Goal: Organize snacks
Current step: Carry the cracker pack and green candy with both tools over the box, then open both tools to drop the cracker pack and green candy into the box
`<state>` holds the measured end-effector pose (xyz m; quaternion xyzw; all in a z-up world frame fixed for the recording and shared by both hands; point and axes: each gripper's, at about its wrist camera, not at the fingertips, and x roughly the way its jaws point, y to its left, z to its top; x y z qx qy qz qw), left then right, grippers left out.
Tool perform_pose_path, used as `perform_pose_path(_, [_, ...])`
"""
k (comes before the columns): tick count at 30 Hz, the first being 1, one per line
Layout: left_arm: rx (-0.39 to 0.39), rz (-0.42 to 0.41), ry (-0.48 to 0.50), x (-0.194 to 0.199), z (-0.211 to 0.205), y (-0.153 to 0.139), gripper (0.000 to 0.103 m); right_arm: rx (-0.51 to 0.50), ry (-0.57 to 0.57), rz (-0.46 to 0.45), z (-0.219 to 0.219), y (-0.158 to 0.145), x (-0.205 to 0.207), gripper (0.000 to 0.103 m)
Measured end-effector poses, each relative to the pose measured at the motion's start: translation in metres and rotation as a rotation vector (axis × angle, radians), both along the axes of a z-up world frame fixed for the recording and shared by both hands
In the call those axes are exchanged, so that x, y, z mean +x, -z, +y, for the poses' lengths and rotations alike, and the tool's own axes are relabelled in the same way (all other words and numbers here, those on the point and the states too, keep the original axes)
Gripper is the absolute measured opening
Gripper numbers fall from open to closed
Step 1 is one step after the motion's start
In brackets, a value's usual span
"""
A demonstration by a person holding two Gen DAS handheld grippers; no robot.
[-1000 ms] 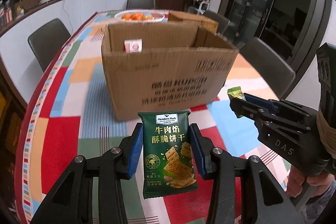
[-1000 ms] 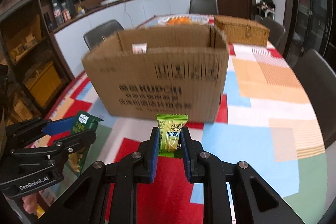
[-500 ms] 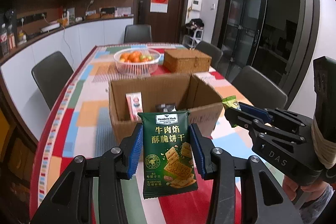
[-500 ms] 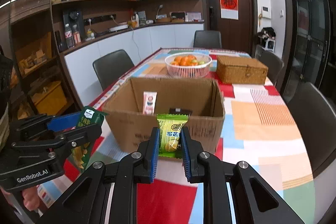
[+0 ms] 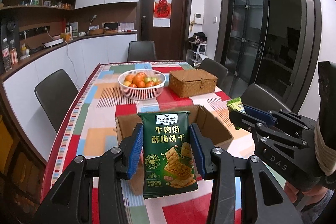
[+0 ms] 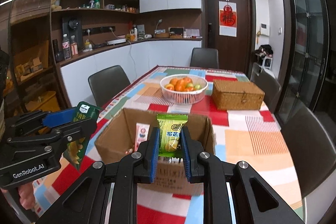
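My left gripper (image 5: pixel 167 148) is shut on a dark green cracker packet (image 5: pixel 169 152) and holds it upright above the near edge of an open cardboard box (image 5: pixel 218 129). My right gripper (image 6: pixel 169 146) is shut on a small yellow-green snack packet (image 6: pixel 171 134), held above the same box (image 6: pixel 109 138). A pink-and-white packet (image 6: pixel 141 135) stands inside the box against its left wall. Each gripper shows in the other's view: the right one (image 5: pixel 241 113) to the right, the left one (image 6: pixel 84 119) to the left.
The box sits on a table with a colourful patchwork cloth (image 6: pixel 252 135). Behind it stand a white basket of fruit (image 6: pixel 183 88) and a woven wicker box (image 6: pixel 237 97). Dark chairs (image 5: pixel 55 93) line both sides of the table.
Both grippers have risen with their packets, from table level in front of the box to above its open top. The box now appears lower and its inside shows.
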<state>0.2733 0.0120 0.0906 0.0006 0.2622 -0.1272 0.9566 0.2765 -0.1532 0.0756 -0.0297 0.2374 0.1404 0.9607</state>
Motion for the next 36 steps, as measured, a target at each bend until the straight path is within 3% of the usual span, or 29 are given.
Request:
perform_pose_path(11, [-0.009, 0.080, 0.014, 0.060, 0.001, 0.001, 0.043, -0.055, -0.010, 0.004, 0.015, -0.008, 0.039, 0.021])
perform_pose_path(19, [0.051, 0.180, 0.018, 0.102, -0.009, 0.023, 0.043, -0.082, -0.005, 0.104, 0.016, 0.007, 0.075, 0.021])
perform_pose_path(31, [0.158, 0.304, -0.013, 0.128, -0.017, 0.066, 0.046, -0.123, 0.017, 0.269, 0.011, 0.052, 0.108, 0.021])
perform_pose_path(36, [0.174, 0.254, -0.047, 0.112, -0.013, 0.059, 0.052, -0.134, 0.034, 0.295, 0.008, 0.063, 0.108, 0.028])
